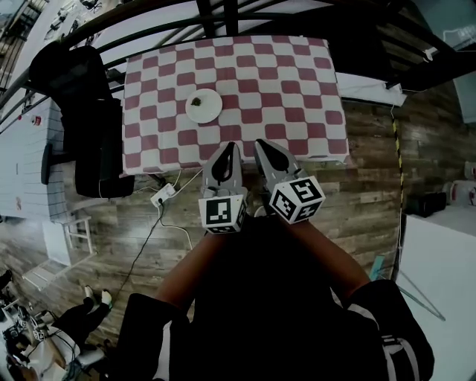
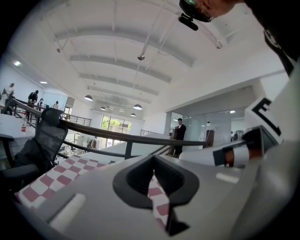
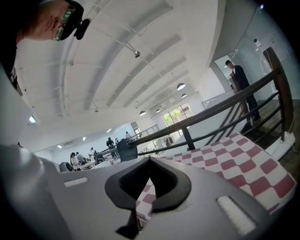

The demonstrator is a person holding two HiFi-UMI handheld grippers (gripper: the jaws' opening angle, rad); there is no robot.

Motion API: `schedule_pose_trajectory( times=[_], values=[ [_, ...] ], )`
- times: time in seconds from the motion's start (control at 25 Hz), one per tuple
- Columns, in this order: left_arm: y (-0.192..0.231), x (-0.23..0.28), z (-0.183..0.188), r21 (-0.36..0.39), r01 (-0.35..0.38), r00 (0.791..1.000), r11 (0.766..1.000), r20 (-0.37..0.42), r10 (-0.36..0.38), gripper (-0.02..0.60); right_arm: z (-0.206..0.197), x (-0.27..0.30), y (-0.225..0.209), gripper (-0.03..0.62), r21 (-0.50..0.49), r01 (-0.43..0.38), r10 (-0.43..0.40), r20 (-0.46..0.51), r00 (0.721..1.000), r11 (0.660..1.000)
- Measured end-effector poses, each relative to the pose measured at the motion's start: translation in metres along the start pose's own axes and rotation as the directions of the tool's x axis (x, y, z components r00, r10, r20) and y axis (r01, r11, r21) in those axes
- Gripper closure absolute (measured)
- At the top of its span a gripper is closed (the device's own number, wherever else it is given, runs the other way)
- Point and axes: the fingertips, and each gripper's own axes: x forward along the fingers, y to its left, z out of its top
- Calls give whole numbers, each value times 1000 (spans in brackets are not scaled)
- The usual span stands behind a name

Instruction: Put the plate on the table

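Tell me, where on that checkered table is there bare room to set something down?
Nearly everywhere. The checkered cloth lies bare across its right half, along the railing and at its near edge. Only the white plate, left of centre, takes room.

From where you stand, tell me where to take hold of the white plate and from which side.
Probably the near rim of the plate, approached low from the near side. It lies flat on the checkered cloth, so only the thin rim offers a pinch, and the small dark item sits clear of that side.
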Motion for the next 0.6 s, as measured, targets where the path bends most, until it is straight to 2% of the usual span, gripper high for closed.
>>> schedule_pose_trajectory(
  times=[0.12,0.44,0.6],
  values=[
    [-12,-24,3,11,-32,999,999,2,32,572,1,-30,10,595,-15,8,-8,19,1000,1000],
    [-51,-76,3,70,-28,1000,997,13,27,572,-12,-84,37,597,-131,47,-36,89,995,990],
    [-54,-93,2,82,-37,999,996,20,35,572,-16,-99,42,597,-156,67,-55,82,995,986]
  ],
)
